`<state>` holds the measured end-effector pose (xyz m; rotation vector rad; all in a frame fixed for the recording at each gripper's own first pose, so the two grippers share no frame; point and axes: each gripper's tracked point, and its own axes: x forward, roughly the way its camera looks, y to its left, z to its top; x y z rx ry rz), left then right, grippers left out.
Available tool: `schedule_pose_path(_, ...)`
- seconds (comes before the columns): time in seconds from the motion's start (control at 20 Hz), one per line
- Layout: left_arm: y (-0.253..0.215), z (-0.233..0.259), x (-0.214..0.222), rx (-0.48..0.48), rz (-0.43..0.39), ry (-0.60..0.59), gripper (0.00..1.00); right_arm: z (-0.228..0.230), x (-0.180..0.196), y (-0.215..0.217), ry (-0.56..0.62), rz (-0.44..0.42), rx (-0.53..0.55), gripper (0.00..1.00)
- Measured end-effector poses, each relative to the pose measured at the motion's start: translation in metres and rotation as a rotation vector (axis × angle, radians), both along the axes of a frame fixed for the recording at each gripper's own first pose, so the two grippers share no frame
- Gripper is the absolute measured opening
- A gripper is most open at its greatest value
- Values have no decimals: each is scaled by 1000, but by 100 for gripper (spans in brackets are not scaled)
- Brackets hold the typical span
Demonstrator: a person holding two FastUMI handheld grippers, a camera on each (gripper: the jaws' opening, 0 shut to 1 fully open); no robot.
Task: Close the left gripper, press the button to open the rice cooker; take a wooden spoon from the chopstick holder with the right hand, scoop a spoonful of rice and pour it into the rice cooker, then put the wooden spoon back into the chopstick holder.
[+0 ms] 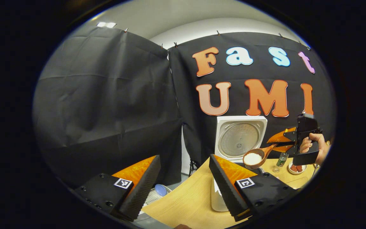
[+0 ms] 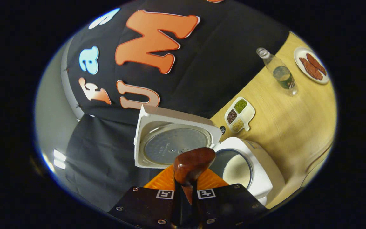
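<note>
Above the open rice cooker [image 2: 249, 165], the right gripper [image 2: 185, 190] clamps the wooden spoon [image 1: 259, 156], bowl tilted potward; the left gripper [image 1: 183, 184] gapes empty nearby.

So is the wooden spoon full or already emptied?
Full: the brown wooden spoon holds a mound of white rice, level in the right gripper beside the white rice cooker's raised lid.
</note>
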<state>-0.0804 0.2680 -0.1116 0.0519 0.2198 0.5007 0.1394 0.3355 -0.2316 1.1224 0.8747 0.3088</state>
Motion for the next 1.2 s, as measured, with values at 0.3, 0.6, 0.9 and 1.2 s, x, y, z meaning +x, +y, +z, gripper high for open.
schedule_pose_path(0.3,16,-8,5,-8,0,16,100,5,27,8,-202,61,-316,12)
schedule_pose_path(0.6,14,-8,7,-3,3,22,100,35,43,15,-427,131,-524,12)
schedule_pose_path(0.9,11,-3,2,13,11,17,100,71,49,24,-598,154,-618,12)
schedule_pose_path(1.2,10,-1,-4,6,26,14,100,100,38,38,-827,233,-776,12)
